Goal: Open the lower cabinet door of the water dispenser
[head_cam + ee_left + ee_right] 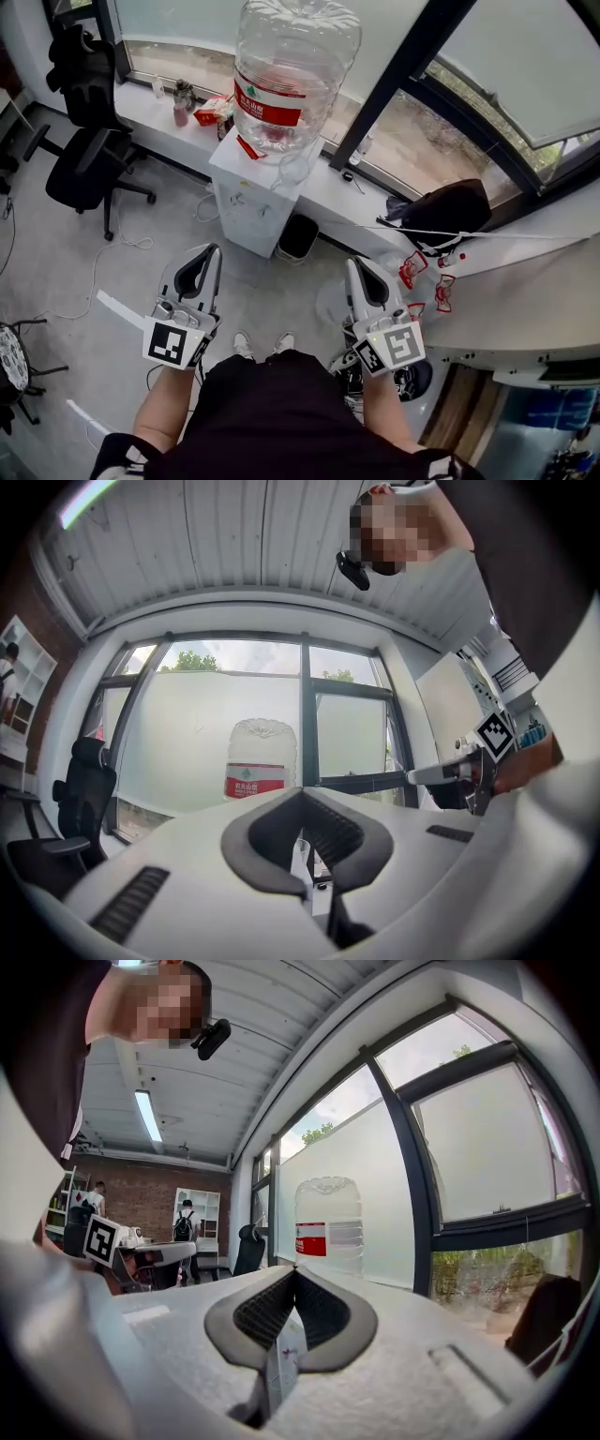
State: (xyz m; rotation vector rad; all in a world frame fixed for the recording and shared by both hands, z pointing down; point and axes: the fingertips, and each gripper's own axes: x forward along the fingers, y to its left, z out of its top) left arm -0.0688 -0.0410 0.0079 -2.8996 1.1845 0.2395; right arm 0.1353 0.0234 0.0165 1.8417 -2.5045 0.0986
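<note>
The white water dispenser [246, 202] stands against the window ledge with a large clear bottle [292, 66] on top; its front faces me and the lower door is seen too steeply to make out. My left gripper [213, 251] and right gripper [355, 263] are held side by side, short of the dispenser and apart from it. Both point toward it. In the left gripper view the left gripper [302, 791] has its jaws together and empty, the bottle [261, 759] beyond. In the right gripper view the right gripper [295, 1270] is shut too, with the bottle [328, 1224] ahead.
A black bin [298, 236] sits right of the dispenser. A black office chair [89, 159] stands at the left, with cables on the floor beside it. A dark bag [448, 211] lies on the ledge at the right, above red-and-white items [414, 270]. My feet [262, 345] are below the grippers.
</note>
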